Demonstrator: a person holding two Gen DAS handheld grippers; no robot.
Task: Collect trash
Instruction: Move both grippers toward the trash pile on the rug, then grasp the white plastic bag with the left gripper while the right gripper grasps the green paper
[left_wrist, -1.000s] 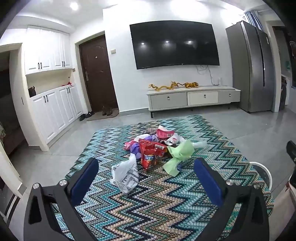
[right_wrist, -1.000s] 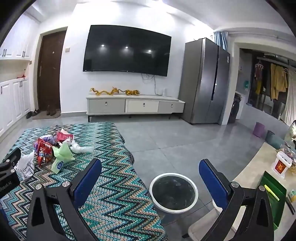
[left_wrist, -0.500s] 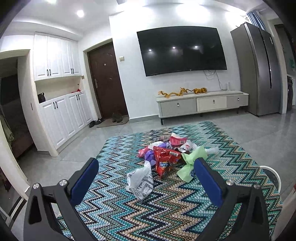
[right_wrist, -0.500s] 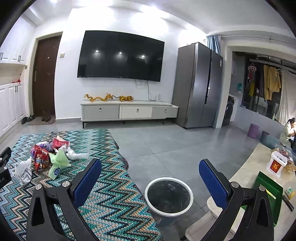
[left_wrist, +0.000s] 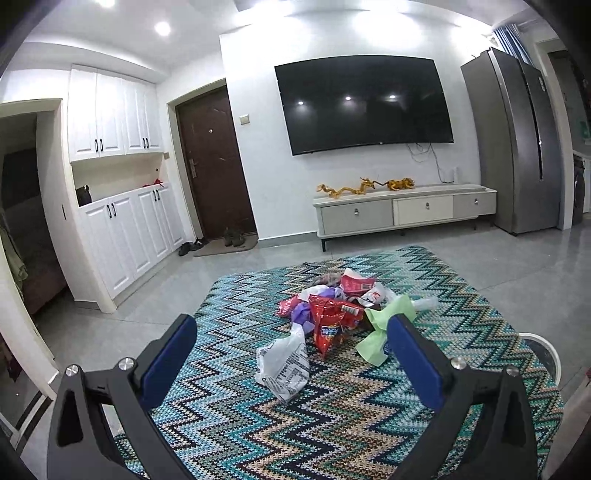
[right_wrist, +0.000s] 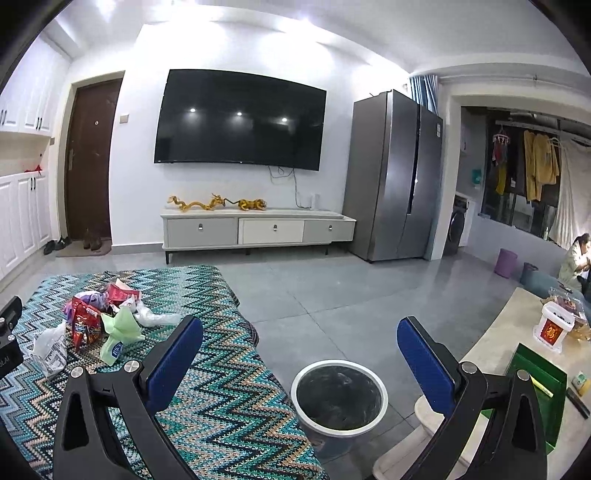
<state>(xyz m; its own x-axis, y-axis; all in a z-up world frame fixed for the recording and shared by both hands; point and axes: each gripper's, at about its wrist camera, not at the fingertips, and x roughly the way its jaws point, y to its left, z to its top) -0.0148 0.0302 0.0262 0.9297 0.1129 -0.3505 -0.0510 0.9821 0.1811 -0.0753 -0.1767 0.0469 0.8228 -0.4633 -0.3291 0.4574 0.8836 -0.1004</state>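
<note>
Left wrist view: left claw (left_wrist: 288, 341) spread wide and empty above a zigzag-patterned cloth (left_wrist: 461, 306); the trash pile (left_wrist: 332, 314) lies mid-cloth, crumpled red snack bag (left_wrist: 330, 325), white printed bag (left_wrist: 284, 363), and green wrapper (left_wrist: 384, 328) touching. Right wrist view: right claw (right_wrist: 300, 345) equally wide, empty, above a white-rimmed bin (right_wrist: 339, 397) on the floor just beside the cloth; the pile sits far left.

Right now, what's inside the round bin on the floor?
The round bin has a dark liner and looks empty from the right wrist view. No wrappers show inside. Its deepest part, below the near rim, is hidden. The trash pile lies on the zigzag cloth.
</note>
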